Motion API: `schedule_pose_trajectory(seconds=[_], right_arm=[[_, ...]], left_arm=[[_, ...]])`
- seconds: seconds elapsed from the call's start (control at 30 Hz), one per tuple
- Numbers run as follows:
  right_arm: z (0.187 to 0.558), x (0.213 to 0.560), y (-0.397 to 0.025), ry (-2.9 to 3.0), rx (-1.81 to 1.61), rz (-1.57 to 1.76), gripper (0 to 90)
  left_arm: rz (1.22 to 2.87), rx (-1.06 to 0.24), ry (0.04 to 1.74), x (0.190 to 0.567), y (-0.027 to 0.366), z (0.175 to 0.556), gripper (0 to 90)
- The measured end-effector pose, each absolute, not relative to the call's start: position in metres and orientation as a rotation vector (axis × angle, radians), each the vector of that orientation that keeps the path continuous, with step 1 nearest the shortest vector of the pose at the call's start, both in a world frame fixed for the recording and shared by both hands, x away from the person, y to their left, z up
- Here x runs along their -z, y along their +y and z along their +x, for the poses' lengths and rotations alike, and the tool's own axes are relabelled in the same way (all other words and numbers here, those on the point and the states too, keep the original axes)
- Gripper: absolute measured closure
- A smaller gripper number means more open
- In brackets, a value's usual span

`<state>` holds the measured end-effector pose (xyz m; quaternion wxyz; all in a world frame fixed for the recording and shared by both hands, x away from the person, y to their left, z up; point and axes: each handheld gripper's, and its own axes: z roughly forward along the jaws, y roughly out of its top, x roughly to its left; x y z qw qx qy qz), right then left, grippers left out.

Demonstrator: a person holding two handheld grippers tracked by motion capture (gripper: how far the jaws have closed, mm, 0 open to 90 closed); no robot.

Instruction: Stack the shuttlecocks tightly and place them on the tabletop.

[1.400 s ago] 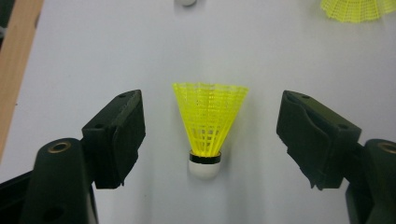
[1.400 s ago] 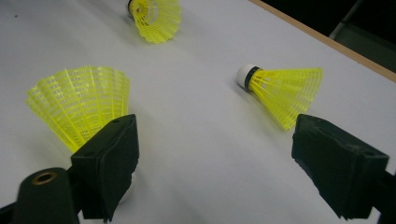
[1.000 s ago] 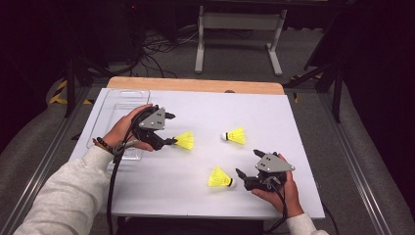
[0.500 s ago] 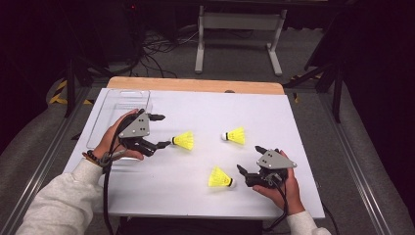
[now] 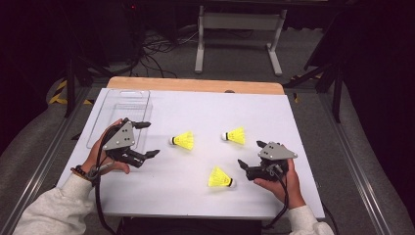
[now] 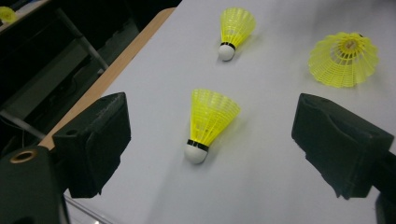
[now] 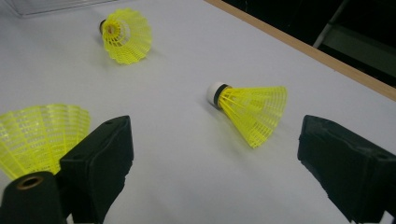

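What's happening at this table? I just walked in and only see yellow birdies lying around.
A person holds a two-jaw gripper in each hand over a white table. Three yellow shuttlecocks lie loose on it, none gripped. The left gripper, jaws open, points at the left shuttlecock, near a clear plastic tray. The right gripper, also open, sits beside the near shuttlecock. The far shuttlecock lies apart.

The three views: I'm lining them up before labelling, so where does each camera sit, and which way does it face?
High view: above the person's side, facing forward and down on the table; both hands, left gripper and right gripper show.
Left gripper view: rides that gripper, looking between its open jaws at the nearest shuttlecock.
Right gripper view: rides that gripper, jaws open toward another shuttlecock.
Shared: all show three yellow shuttlecocks on the white table.
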<state>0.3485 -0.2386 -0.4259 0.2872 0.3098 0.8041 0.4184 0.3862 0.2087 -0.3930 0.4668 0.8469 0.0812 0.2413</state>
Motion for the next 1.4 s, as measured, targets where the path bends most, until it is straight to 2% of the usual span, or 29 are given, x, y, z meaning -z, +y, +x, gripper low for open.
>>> schedule_pose_trajectory(seconds=[0.6, 1.03, 1.4], right_arm=[[0.368, 0.417, -0.230, 2.170, -1.097, 0.846, 7.4], [0.398, 0.422, -0.229, 2.251, -1.036, 0.897, 15.2], [0.427, 0.432, -0.224, 2.307, -0.974, 0.940, 17.4]], left_arm=[[2.052, -0.593, 0.308, 0.418, 0.242, 0.352, 6.7], [2.001, -0.577, 0.416, 0.438, 0.274, 0.333, 4.7], [1.996, -0.557, 0.481, 0.449, 0.293, 0.321, 3.3]])
